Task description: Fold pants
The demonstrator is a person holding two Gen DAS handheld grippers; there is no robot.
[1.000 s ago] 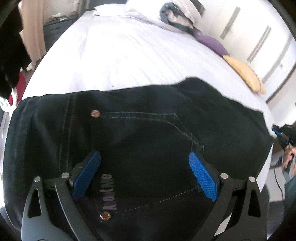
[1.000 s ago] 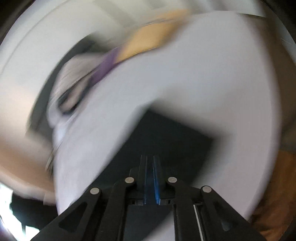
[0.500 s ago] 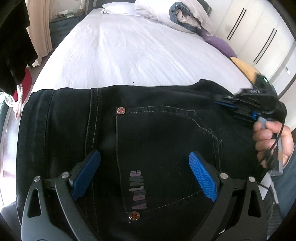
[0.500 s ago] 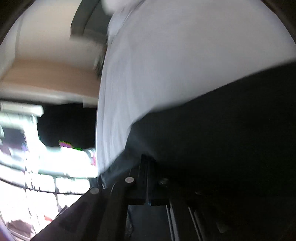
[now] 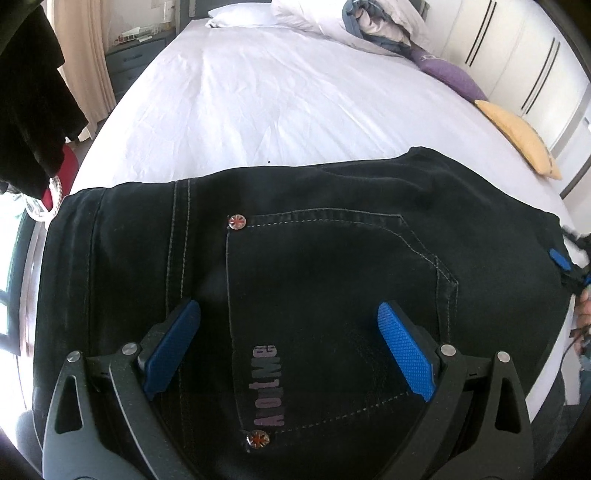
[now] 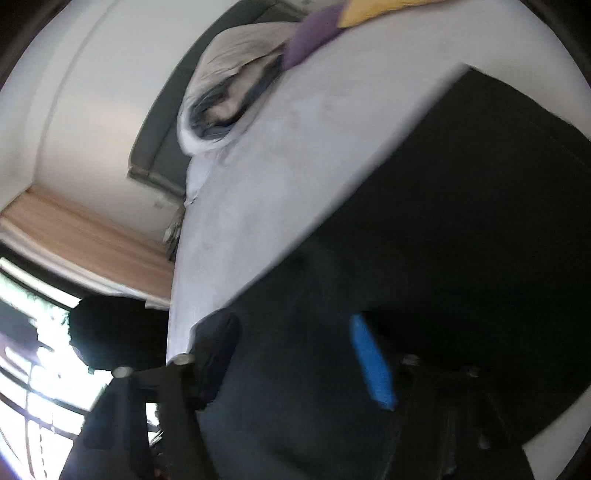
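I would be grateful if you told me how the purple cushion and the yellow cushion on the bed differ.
The purple cushion is darker and lies nearer the pillows at the head of the bed; the yellow cushion is paler and lies nearer the black pants. The purple one looks plumper, the yellow one flatter. Both rest along the bed's right edge, apart from the pants.

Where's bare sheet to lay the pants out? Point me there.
Free: the sheet between the pants and the pillows. Crowded: the right edge, with a purple cushion and a yellow cushion, and the clothes pile at the head.
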